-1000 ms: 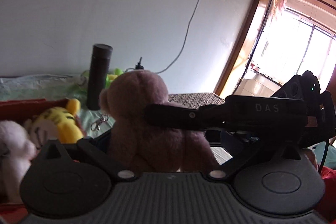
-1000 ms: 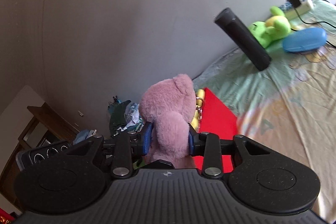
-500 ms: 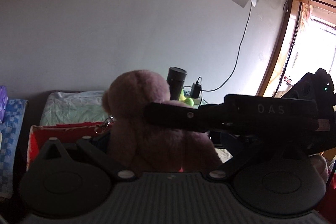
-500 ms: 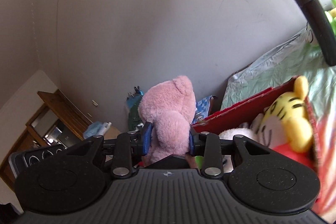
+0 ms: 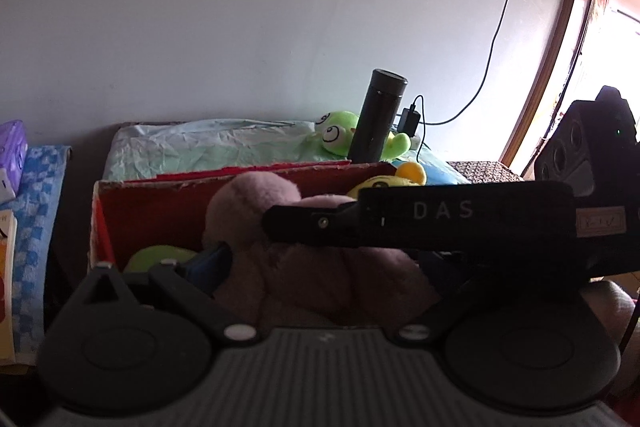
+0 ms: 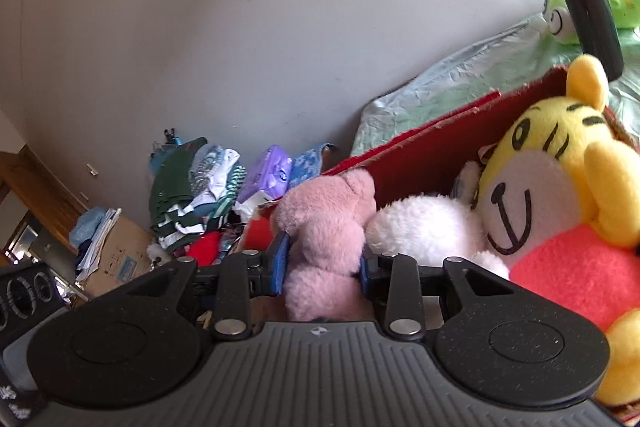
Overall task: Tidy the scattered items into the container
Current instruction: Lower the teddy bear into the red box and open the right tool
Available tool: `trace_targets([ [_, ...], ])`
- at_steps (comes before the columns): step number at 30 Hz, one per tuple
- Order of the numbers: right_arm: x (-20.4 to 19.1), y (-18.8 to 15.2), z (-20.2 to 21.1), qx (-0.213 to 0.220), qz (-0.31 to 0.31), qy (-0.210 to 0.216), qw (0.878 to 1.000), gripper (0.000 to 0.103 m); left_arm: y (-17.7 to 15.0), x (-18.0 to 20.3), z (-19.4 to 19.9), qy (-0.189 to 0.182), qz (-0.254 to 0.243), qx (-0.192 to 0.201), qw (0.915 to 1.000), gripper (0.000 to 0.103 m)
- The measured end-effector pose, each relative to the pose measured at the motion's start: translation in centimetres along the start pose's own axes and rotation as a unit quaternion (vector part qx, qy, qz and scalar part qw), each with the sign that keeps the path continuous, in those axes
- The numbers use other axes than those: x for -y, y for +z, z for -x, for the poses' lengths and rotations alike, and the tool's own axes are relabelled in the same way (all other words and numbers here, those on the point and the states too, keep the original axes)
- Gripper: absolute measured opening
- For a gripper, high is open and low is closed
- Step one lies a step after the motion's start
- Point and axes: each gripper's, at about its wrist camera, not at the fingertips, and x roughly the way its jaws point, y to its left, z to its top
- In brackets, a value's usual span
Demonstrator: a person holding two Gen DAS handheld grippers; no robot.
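My left gripper [image 5: 320, 267] and my right gripper [image 6: 322, 265] are both shut on the pink plush bear [image 6: 326, 227], which sits low inside the red box [image 6: 420, 155]. In the left wrist view the bear [image 5: 256, 203] fills the space between my fingers, and the right gripper's black body crosses in front of it. The box [image 5: 160, 203] also holds a yellow tiger plush [image 6: 560, 187], a white plush [image 6: 424, 227] and something green [image 5: 160, 257]. A green frog plush [image 5: 340, 137] lies on the bed behind the box.
A black flask [image 5: 378, 119] stands just behind the box beside the frog. A charger and cable [image 5: 412, 115] sit by the wall. Piled clothes [image 6: 192, 187], a purple packet [image 6: 268, 175] and a cardboard carton [image 6: 120, 255] lie left of the box. A bright doorway [image 5: 600, 47] is on the right.
Both grippers carried the pink bear from above the bed over to the red box and lowered it inside, next to the white plush. Both stayed shut on it.
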Motion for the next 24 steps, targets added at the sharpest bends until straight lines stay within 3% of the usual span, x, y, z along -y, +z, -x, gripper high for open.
trace_targets([
  [5, -0.3, 0.1, -1.3, -0.006, 0.037, -0.029, 0.999, 0.033, -0.5, -1.6, -0.7, -0.015, 0.025, -0.002, 0.9996, 0.1],
  [16, 0.3, -0.9, -1.4, -0.025, 0.048, -0.039, 0.998, 0.033, -1.9, -0.3, -0.1, -0.023, -0.047, -0.014, 0.9985, 0.1],
  [24, 0.4, -1.1, -1.6, -0.018, 0.045, -0.036, 0.998, 0.032, -1.9, -0.3, -0.5, -0.024, -0.044, -0.016, 0.9986, 0.101],
])
